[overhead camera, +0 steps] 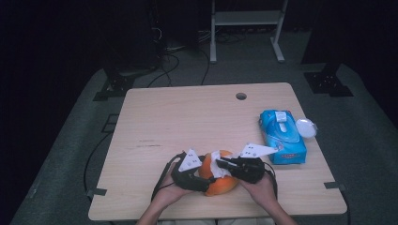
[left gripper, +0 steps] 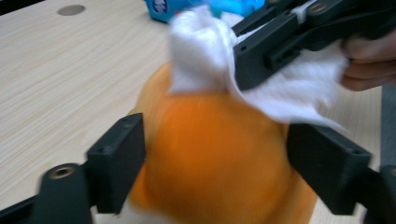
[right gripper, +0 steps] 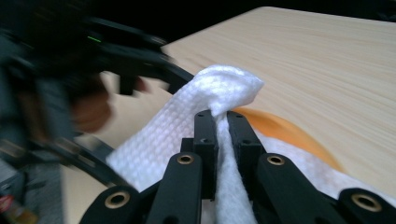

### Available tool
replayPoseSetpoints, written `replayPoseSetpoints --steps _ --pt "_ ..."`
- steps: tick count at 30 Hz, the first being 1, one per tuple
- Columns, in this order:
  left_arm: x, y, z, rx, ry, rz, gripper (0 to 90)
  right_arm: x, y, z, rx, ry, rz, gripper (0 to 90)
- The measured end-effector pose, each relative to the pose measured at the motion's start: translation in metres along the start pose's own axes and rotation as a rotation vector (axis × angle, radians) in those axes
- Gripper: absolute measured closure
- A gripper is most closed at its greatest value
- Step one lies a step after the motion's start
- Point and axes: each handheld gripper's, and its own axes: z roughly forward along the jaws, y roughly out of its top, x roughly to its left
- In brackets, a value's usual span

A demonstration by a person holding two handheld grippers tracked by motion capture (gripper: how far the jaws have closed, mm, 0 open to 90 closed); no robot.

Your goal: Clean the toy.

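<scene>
The right hand-held gripper (right gripper: 223, 122) pinches a white wipe (right gripper: 219, 88) against the orange ball (left gripper: 219, 154), which the left hand-held gripper (left gripper: 215, 168) straddles wide.

Your two tools crowd the round orange fruit (overhead camera: 219, 180) at the worktop's (overhead camera: 187, 117) near edge. The blue plastic wipes pack (overhead camera: 283, 137) blocks the right edge, a white round lid (overhead camera: 306, 127) beside it. You pass freely across the left and far worktop.

Orange fruit (left gripper: 219, 154), white waffle-textured wipe (right gripper: 187, 126), blue wipes pack (overhead camera: 283, 137), pale wood-grain table (overhead camera: 187, 117)
</scene>
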Motion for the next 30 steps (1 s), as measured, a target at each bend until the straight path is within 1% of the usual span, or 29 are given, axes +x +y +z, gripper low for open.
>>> replayPoseSetpoints --steps 1,2,3,4,5,7,8,9,10,11,13,14,15,16,17,18,19,20,21,22,23,24,25,26,28,30 --pt "0.002 0.000 0.000 0.005 0.009 -0.013 14.7 -0.008 -0.001 -0.004 -0.015 -0.017 0.026 82.8" --pt "0.004 0.000 0.000 0.012 0.001 -0.015 14.0 -0.013 -0.001 -0.007 -0.026 -0.029 0.049 82.7" --pt "0.004 -0.001 0.002 0.017 -0.008 -0.019 14.8 -0.015 -0.001 -0.010 -0.031 -0.041 0.054 82.8" --pt "0.003 -0.003 0.005 0.021 -0.025 -0.010 16.9 -0.015 0.000 -0.011 -0.032 -0.039 0.054 82.8" --pt "0.001 -0.004 0.008 0.038 -0.025 0.005 19.4 -0.012 0.001 -0.010 -0.031 -0.033 0.051 82.7" --pt "-0.003 -0.005 0.011 0.060 -0.016 0.036 21.6 -0.005 0.000 -0.006 -0.021 -0.021 0.033 82.7" --pt "-0.003 -0.005 0.011 0.071 -0.009 0.049 23.1 0.001 0.001 -0.004 -0.017 -0.005 0.022 82.7" --pt "-0.004 -0.006 0.010 0.074 -0.005 0.057 24.7 0.004 0.002 -0.003 -0.015 0.001 0.008 82.6" --pt "-0.003 -0.007 0.009 0.069 -0.004 0.055 26.4 0.007 0.004 -0.002 -0.007 -0.004 -0.017 82.7" --pt "-0.003 -0.007 0.008 0.059 -0.004 0.050 27.9 0.005 0.005 -0.003 -0.007 -0.012 -0.024 82.7" --pt "-0.003 -0.006 0.006 0.053 -0.004 0.053 28.7 -0.002 0.005 -0.006 -0.010 -0.034 0.001 82.7" --pt "-0.004 -0.005 0.006 0.050 -0.006 0.044 28.5 -0.009 0.004 -0.009 -0.010 -0.059 0.017 82.6" --pt "-0.003 -0.004 0.006 0.044 -0.009 0.025 26.7 -0.013 0.003 -0.010 -0.009 -0.078 0.023 82.6" --pt "-0.002 -0.004 0.006 0.041 -0.010 0.005 23.0 -0.020 0.000 -0.013 -0.008 -0.091 0.053 82.6" --pt "0.001 -0.003 0.006 0.028 -0.013 -0.038 18.8 -0.024 -0.001 -0.014 -0.007 -0.091 0.070 82.6" --pt "0.002 -0.003 0.006 0.026 -0.014 -0.063 15.3 -0.026 -0.001 -0.016 -0.007 -0.095 0.081 82.6" --pt "0.004 -0.003 0.008 0.035 -0.022 -0.094 12.2 -0.026 -0.001 -0.017 -0.009 -0.097 0.081 82.6" --pt "0.004 -0.004 0.010 0.037 -0.037 -0.110 12.1 -0.024 0.000 -0.017 -0.013 -0.089 0.079 82.7" --pt "0.004 -0.005 0.012 0.045 -0.054 -0.116 13.5 -0.020 0.001 -0.015 -0.011 -0.079 0.074 82.8" --pt "0.003 -0.006 0.013 0.049 -0.079 -0.113 17.9 -0.017 0.001 -0.014 -0.010 -0.069 0.069 82.9" --pt "0.000 -0.005 0.013 0.046 -0.051 -0.078 22.0 -0.012 0.001 -0.011 -0.011 -0.048 0.067 82.9" --pt "-0.001 -0.004 0.012 0.044 -0.043 -0.067 26.7 -0.005 0.002 -0.007 -0.012 -0.031 0.060 82.9" --pt "-0.002 -0.002 0.009 0.044 -0.028 -0.035 28.4 -0.004 0.002 -0.006 -0.013 -0.026 0.056 82.9" --pt "-0.002 0.000 0.007 0.036 -0.014 -0.017 30.8 0.000 0.003 -0.006 -0.017 -0.014 0.048 82.9" --pt "-0.002 0.002 0.004 0.027 0.007 0.010 32.8 0.002 0.005 -0.006 -0.040 0.008 0.065 83.0" --pt "-0.001 0.003 0.003 0.037 0.007 0.028 32.7 0.005 0.007 -0.005 -0.045 0.029 0.068 83.0"
